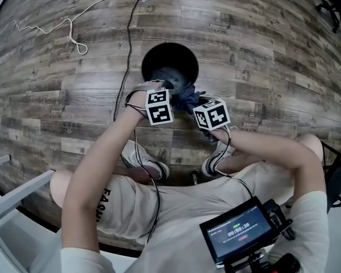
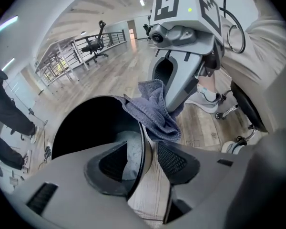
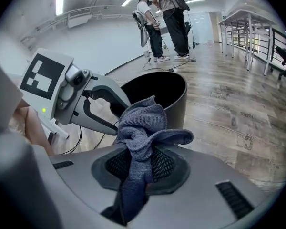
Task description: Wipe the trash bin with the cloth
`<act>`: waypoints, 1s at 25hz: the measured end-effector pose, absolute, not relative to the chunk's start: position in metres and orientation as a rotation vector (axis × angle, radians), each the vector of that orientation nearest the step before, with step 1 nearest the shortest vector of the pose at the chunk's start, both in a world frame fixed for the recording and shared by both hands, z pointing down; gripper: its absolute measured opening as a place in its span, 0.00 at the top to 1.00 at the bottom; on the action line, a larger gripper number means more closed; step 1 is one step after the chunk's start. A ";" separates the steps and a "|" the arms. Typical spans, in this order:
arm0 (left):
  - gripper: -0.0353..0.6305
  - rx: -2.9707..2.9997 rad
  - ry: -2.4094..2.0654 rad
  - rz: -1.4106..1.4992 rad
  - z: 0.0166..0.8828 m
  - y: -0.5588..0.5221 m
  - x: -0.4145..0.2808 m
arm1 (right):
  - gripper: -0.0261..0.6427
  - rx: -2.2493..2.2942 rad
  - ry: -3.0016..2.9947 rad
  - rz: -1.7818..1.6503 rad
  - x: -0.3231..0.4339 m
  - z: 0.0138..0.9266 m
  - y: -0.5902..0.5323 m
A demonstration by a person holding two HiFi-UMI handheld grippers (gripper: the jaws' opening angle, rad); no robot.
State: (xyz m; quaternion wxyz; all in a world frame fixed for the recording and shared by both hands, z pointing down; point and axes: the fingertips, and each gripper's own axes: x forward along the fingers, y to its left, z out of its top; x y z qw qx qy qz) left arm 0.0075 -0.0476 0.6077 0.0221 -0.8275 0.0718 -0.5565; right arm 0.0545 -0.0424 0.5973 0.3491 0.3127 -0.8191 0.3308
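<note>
A: Where's the blue-grey towelling cloth (image 3: pixel 140 128)?
B: Clamped in the jaws of the right gripper (image 3: pixel 142 166), just beside the round black trash bin (image 3: pixel 176 104); the left gripper (image 2: pixel 145 163) has jaws open astride its rim.

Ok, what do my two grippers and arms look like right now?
Both the left gripper and right gripper are pale grey plastic tongs with dark mesh-textured pads, each topped by a white cube of black square markers. Black cables run back along the forearms. The person wears a short-sleeved light T-shirt.
</note>
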 end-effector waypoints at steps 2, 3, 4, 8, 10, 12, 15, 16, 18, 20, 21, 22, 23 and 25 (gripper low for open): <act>0.66 -2.560 0.205 -1.730 0.606 -0.048 0.006 | 0.84 0.809 -2.116 0.860 0.055 0.598 -0.040; 0.66 -2.562 0.188 -1.726 0.605 -0.048 0.005 | 0.84 0.809 -2.115 0.864 0.055 0.598 -0.039; 0.66 -2.561 0.167 -1.721 0.604 -0.048 0.003 | 0.84 0.809 -2.116 0.867 0.054 0.597 -0.039; 0.67 -2.490 0.086 -1.741 0.607 -0.047 -0.016 | 0.84 0.808 -2.136 0.871 0.045 0.591 -0.042; 0.77 -2.434 0.082 -1.733 0.611 -0.048 -0.022 | 0.84 0.810 -2.143 0.869 0.040 0.592 -0.047; 0.82 -2.393 0.067 -1.719 0.612 -0.048 -0.021 | 0.84 0.820 -2.141 0.873 0.037 0.597 -0.054; 0.84 -2.369 0.032 -1.708 0.612 -0.047 -0.018 | 0.84 0.840 -2.117 0.892 0.036 0.612 -0.063; 0.85 -2.367 0.027 -1.705 0.612 -0.047 -0.017 | 0.84 0.845 -2.106 0.895 0.036 0.619 -0.065; 0.86 -2.364 0.019 -1.700 0.613 -0.047 -0.015 | 0.84 0.853 -2.084 0.882 0.038 0.636 -0.068; 0.86 -2.367 0.016 -1.691 0.614 -0.048 -0.014 | 0.84 0.863 -2.059 0.860 0.041 0.656 -0.071; 0.87 -2.372 0.016 -1.687 0.614 -0.048 -0.014 | 0.84 0.870 -2.045 0.854 0.042 0.667 -0.072; 0.87 -2.375 0.018 -1.685 0.614 -0.048 -0.013 | 0.84 0.877 -2.032 0.853 0.044 0.680 -0.073; 0.87 -2.376 0.019 -1.683 0.614 -0.048 -0.013 | 0.84 0.885 -2.017 0.854 0.045 0.692 -0.074; 0.87 -2.377 0.020 -1.680 0.615 -0.048 -0.013 | 0.84 0.908 -1.987 0.849 0.049 0.714 -0.077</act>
